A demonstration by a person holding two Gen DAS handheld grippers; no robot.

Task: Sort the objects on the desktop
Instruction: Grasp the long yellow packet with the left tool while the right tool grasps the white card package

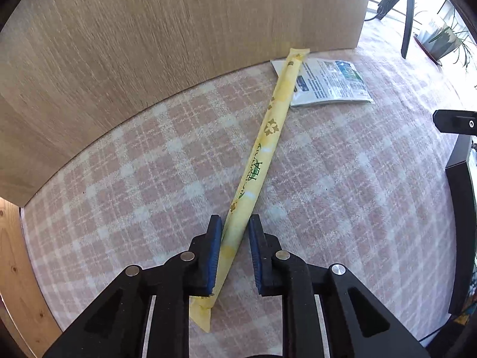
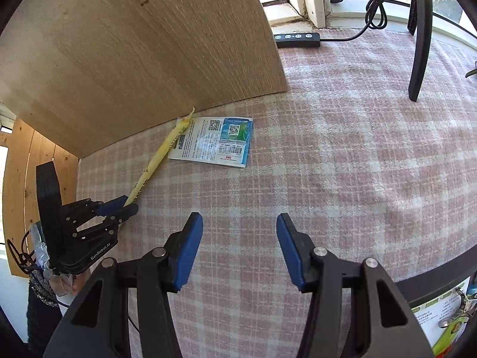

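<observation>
A long yellow tea stick packet [image 1: 262, 152] lies on the pink checked tablecloth [image 1: 342, 179], its far end resting on a white and blue sachet [image 1: 331, 82] by the wooden panel. My left gripper [image 1: 235, 229] has its blue-padded jaws around the packet's near end, the left pad touching it and a gap at the right pad. In the right wrist view the left gripper [image 2: 126, 205] holds the packet [image 2: 158, 161] next to the sachet [image 2: 214, 141]. My right gripper [image 2: 240, 223] is open and empty above bare cloth.
A tall wooden panel [image 2: 143, 53] stands behind the packets. A black power strip [image 2: 298, 40] with its cable lies at the back by the window. A black tripod leg [image 2: 420, 44] stands at the right. The table's dark edge [image 2: 432, 274] runs at the near right.
</observation>
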